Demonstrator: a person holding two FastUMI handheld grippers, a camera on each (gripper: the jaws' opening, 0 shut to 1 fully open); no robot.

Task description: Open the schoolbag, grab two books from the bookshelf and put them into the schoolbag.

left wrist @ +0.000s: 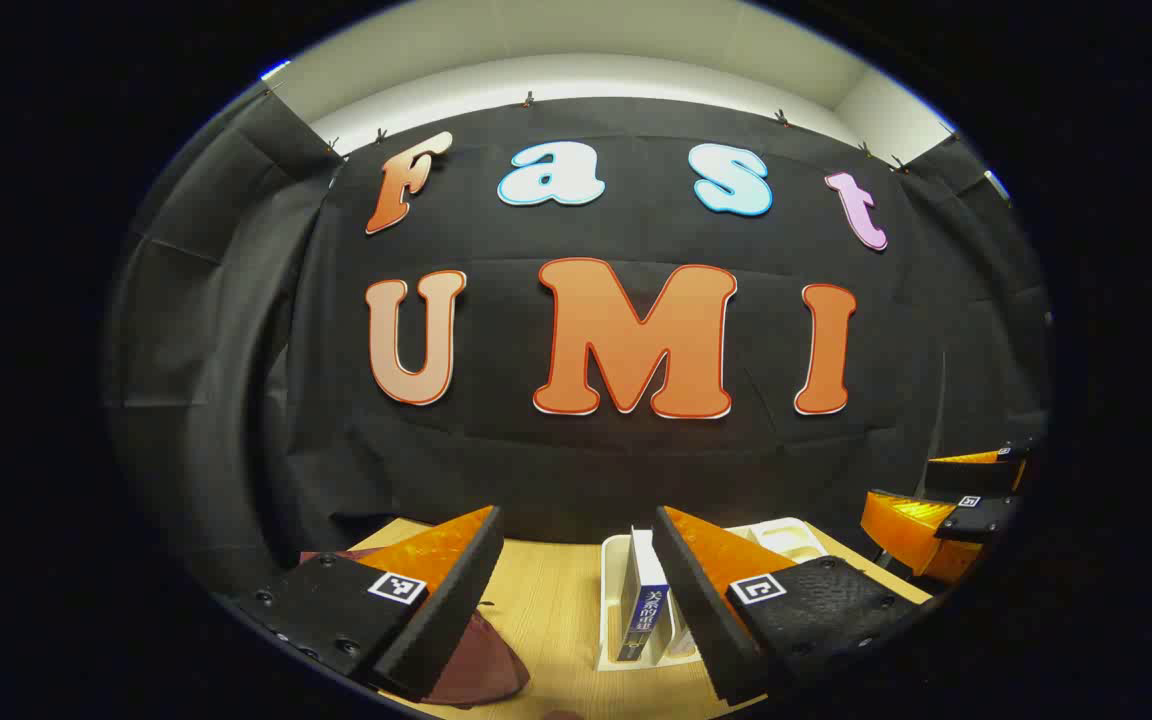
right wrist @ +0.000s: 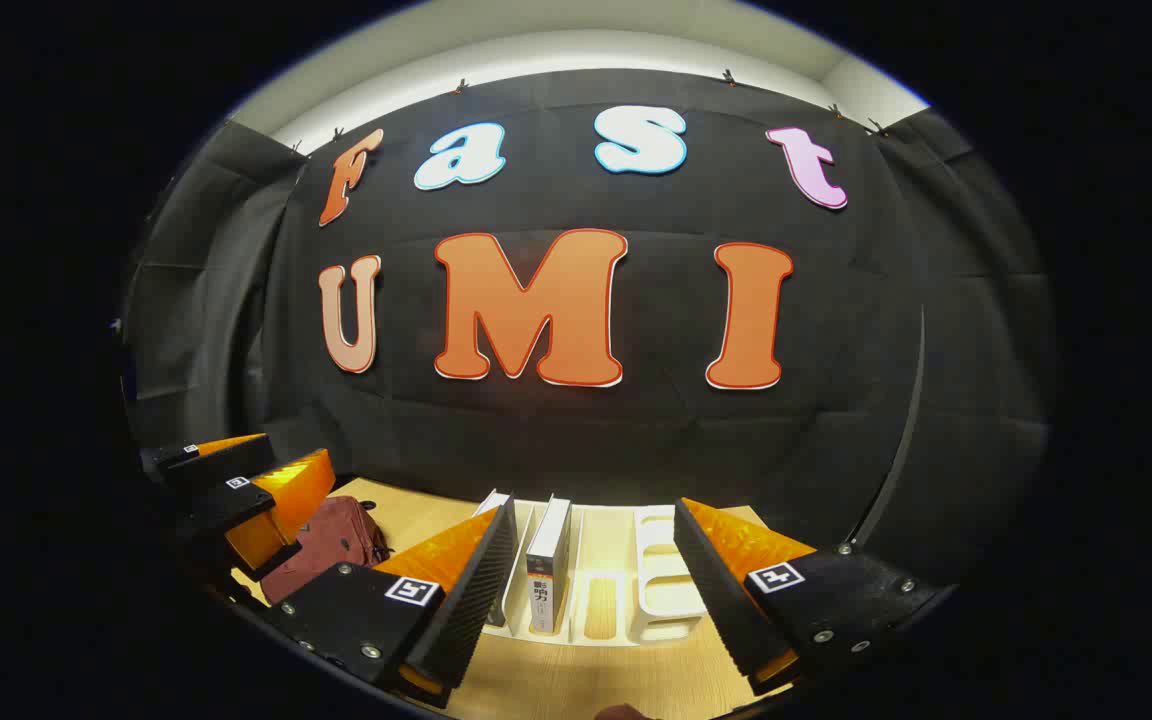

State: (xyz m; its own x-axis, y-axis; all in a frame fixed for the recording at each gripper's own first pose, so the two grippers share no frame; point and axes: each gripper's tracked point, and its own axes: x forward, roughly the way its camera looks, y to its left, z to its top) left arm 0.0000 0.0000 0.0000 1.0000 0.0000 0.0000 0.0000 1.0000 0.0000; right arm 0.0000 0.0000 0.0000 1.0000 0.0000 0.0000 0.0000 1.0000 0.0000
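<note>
L gripper (left wrist: 576,590) held level, pointing fwd, fingers spread wide, nothing between them. R gripper (right wrist: 596,590) same: level, fwd-facing, jaws wide apart, holding nothing. Both hover side by side at approx same height. R gripper also seen at right edge of left gripper view; L gripper at left edge of right gripper view.

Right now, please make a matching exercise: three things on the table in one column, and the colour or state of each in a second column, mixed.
Things:
1. schoolbag
2. bookshelf
3. left gripper

Descriptions:
a. white, holds upright books
b. open, holds nothing
c. dark red, lies on the wooden table

Pairs: 1-c, 2-a, 3-b
</note>
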